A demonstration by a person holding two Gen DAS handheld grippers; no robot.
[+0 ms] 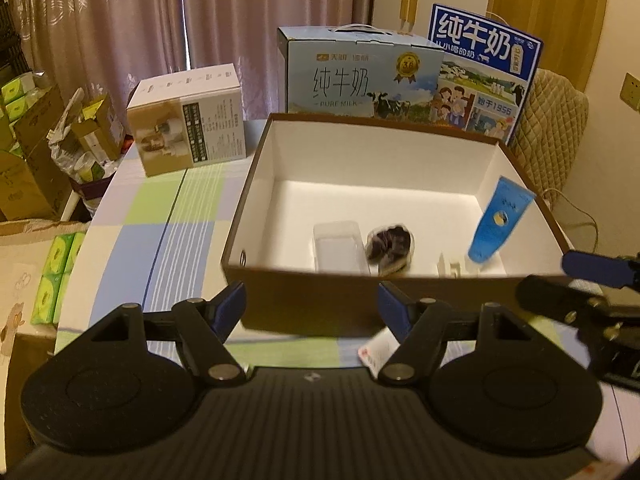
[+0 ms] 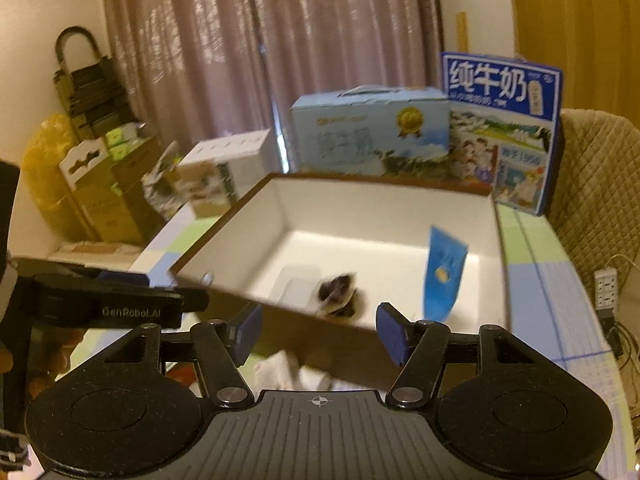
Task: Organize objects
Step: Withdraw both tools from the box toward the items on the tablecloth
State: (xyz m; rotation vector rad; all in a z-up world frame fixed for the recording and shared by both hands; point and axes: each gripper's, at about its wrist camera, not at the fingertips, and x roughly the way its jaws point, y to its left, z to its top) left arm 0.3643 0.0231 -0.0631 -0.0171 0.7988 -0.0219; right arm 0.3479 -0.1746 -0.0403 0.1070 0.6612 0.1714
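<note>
Brown box white inside, blue tube, green-blue checked tablecloth.

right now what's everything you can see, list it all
open box: 1, brown outside, white inside, on the table
blue tube: 1, leaning on the box's right wall
clear case: 1, on the box floor
dark packet: 1, beside the case
milk cartons: 2, blue, behind the box
white carton: 1, back left
tablecloth: 1, checked green and blue
left gripper: open, empty
right gripper: open, empty
</note>
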